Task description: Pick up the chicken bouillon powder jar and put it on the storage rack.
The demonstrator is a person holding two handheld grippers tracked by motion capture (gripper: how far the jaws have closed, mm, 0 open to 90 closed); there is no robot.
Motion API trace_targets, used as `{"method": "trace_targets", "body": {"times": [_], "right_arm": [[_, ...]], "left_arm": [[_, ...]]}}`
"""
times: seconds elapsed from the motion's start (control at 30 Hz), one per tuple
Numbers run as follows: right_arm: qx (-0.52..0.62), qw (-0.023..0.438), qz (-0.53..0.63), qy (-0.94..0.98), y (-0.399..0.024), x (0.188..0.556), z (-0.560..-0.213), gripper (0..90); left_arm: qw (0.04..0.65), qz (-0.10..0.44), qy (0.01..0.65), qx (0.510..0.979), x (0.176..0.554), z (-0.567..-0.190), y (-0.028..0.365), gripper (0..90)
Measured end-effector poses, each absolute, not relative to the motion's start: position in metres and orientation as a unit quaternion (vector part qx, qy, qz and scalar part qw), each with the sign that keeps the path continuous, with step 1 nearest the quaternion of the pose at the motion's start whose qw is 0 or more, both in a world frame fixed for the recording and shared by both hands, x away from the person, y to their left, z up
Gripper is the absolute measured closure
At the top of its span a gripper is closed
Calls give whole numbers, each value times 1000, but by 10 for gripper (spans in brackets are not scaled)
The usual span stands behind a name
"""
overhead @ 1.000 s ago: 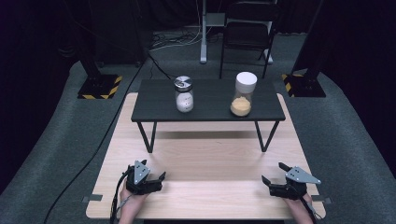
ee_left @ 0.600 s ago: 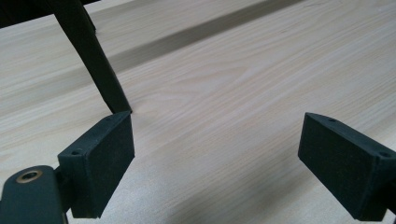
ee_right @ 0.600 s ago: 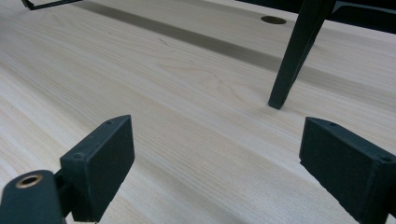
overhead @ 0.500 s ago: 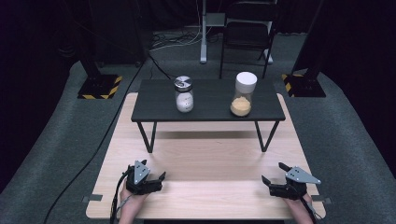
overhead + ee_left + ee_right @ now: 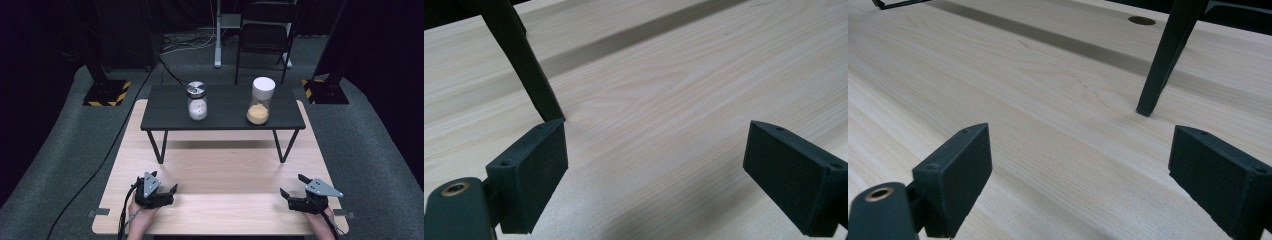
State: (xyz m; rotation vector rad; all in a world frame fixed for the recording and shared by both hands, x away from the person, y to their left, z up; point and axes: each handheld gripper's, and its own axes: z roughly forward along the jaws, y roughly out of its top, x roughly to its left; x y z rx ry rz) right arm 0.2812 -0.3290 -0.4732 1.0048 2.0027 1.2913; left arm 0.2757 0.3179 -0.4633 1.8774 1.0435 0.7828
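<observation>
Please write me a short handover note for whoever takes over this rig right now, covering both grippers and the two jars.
Left gripper: open, empty, low over the wooden table near its front edge.
Right gripper: open, empty, likewise at the front right.
Jars: both upright on the small black table; the metal-lidded jar of white contents on the left, the white-lidded jar of orange-tan contents on the right, both lids on.
Done: nothing visible.
Left: probably reach forward to the jars; neither is touched.

Person's forearms (image 5: 137,227) cut off below
</observation>
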Motion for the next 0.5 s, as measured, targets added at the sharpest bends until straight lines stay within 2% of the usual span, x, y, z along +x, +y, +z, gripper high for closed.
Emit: {"method": "trace_targets", "body": {"times": [0.5], "right_arm": [[374,274,480,745,-329,281,-473,92]], "left_arm": [[415,309,417,748,277,-463,318,104]]}}
